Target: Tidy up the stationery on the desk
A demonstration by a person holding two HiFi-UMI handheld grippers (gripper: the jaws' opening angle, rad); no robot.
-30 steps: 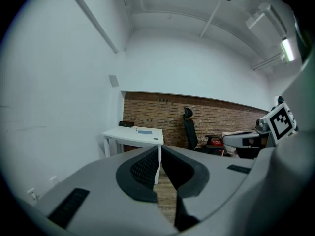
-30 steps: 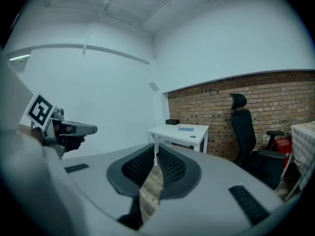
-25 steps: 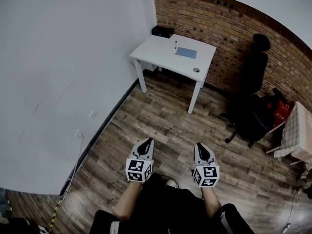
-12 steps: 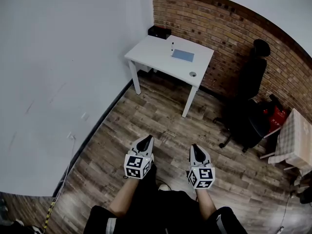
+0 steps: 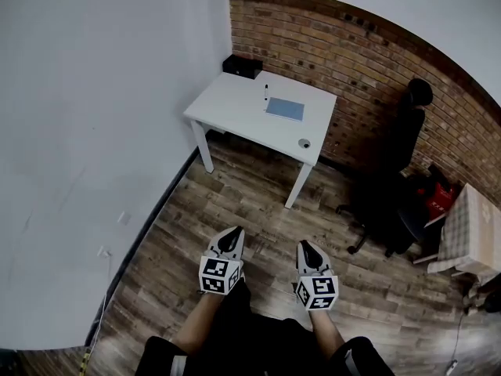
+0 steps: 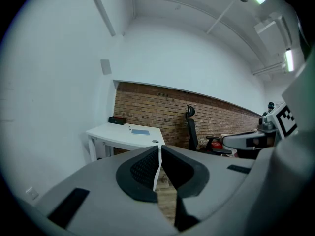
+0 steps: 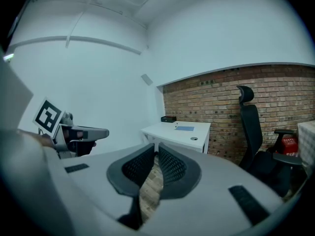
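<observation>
Scene: I look steeply down over a wood floor (image 5: 250,190) toward a white desk (image 5: 231,104) set in a corner, where a white wall (image 5: 86,92) meets a brick wall (image 5: 360,61).
Left gripper (image 5: 234,232): I hold it low in front of me, pointing toward the desk. Its jaws are closed together with nothing between them.
Right gripper (image 5: 305,246): It is level with the left one and just beside it. Its jaws are also closed and empty.
Stationery: All of it lies on the desk, well apart from both grippers. A blue pad (image 5: 284,109) lies flat near the middle. A small dark pen-like thing (image 5: 266,92) sits just beside the pad's far left corner. A small round thing (image 5: 304,142) sits near the front right corner, too small for me to name.
Box (image 5: 241,66): It is black and sits at the desk's far corner, against the brick wall.
Chair (image 5: 395,182): A black office chair stands to the right of the desk.
Step in hand: I judge this to be the approach. Nothing is picked up, and tidying has not begun.
Next move: I need to reach the desk front, part one pair of jaws and pick a first item. The pen-like thing looks thin, so it would need a careful pinch.
</observation>
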